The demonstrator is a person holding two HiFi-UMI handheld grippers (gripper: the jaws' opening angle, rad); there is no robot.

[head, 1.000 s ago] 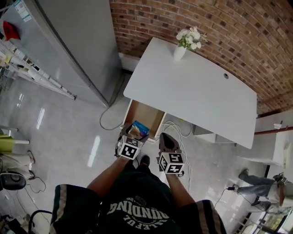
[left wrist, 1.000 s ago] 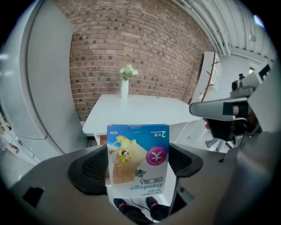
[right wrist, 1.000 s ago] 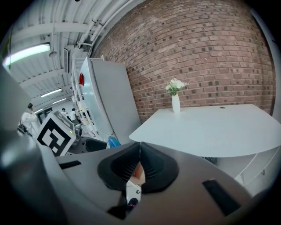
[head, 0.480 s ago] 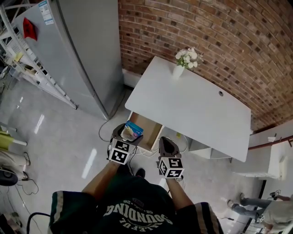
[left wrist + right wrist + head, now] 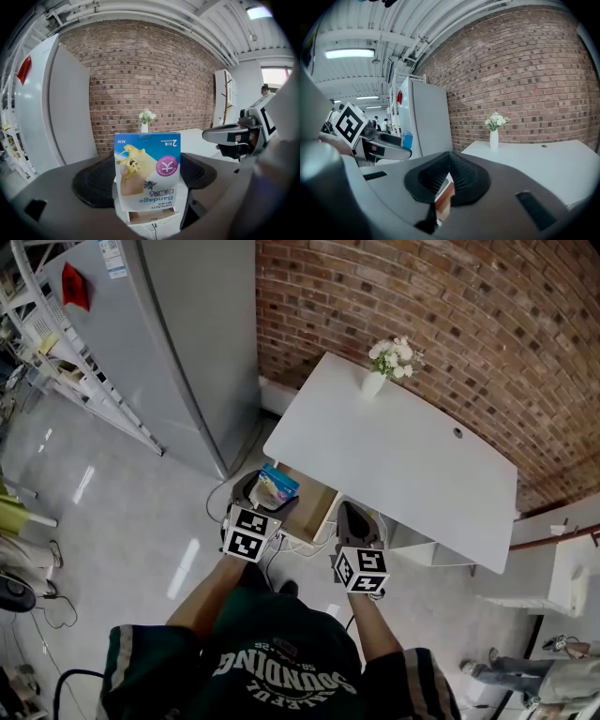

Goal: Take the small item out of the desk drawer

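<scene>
Bandage box [image 5: 275, 489] risen above drawer [image 5: 314, 507] — desk [image 5: 394, 460], vase [image 5: 373, 383] beyond

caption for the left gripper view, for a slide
Left hand-held gripper clamps a blue bandage box, with the white desk, flower vase and brick wall behind.

Left claw [image 5: 265, 495] clamped on small blue-and-cream cardboard bandage box [image 5: 147, 171], left forearm [image 5: 211, 592] extended forward. Right claw [image 5: 354, 521] just to its right, jaws together, nothing gripped.

Red brick wall [image 5: 450, 315], tall grey fridge [image 5: 169, 334], glossy pale floor [image 5: 112, 521], metal shelving [image 5: 70, 381].
</scene>
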